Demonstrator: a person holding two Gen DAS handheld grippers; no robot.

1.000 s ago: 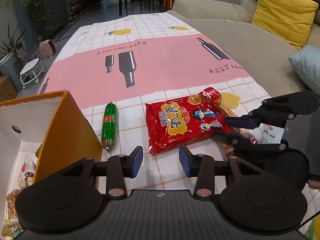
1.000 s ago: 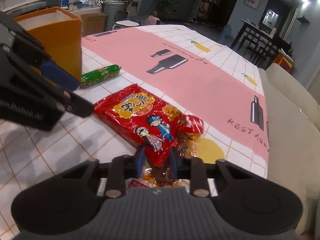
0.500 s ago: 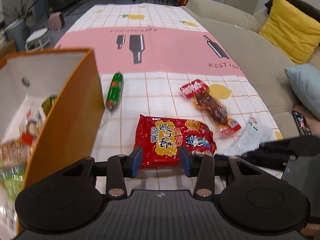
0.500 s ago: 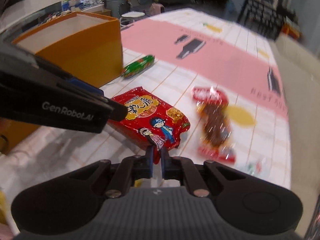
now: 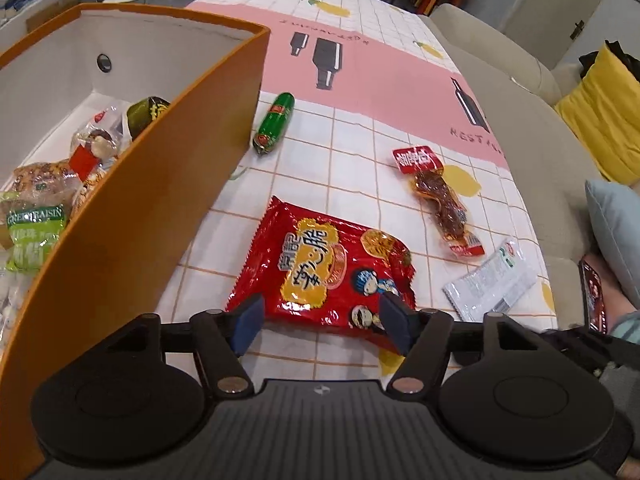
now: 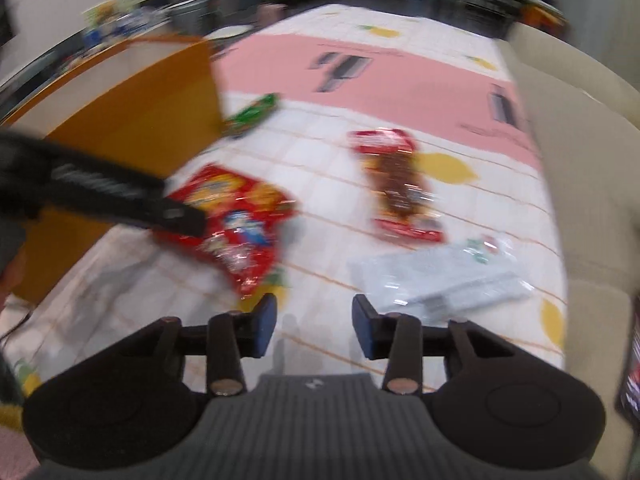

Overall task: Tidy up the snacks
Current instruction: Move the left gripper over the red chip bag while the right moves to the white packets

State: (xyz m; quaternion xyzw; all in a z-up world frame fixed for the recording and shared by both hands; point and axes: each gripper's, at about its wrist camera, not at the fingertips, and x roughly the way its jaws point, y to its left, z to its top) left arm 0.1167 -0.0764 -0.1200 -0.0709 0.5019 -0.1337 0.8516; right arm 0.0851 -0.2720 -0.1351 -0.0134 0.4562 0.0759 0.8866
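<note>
A red snack bag (image 5: 328, 268) lies on the tablecloth; it also shows in the right wrist view (image 6: 240, 224). My left gripper (image 5: 322, 330) is open wide, its fingers on either side of the bag's near edge, not closed on it. My right gripper (image 6: 314, 326) is open and empty, above bare cloth just right of the bag. A green sausage (image 5: 276, 122), a red-topped meat snack (image 5: 438, 196) and a white packet (image 5: 492, 280) lie around. The orange box (image 5: 132, 216) at left holds several snacks.
A beige sofa (image 5: 560, 140) with a yellow cushion (image 5: 604, 108) and a pale blue cushion (image 5: 618, 228) borders the table on the right. A phone (image 5: 594, 298) lies by the table's right edge. The right wrist view is motion-blurred.
My right gripper has let go of the red bag, opened and pulled back. My left gripper has opened wider and sits closer to the bag and the box.
</note>
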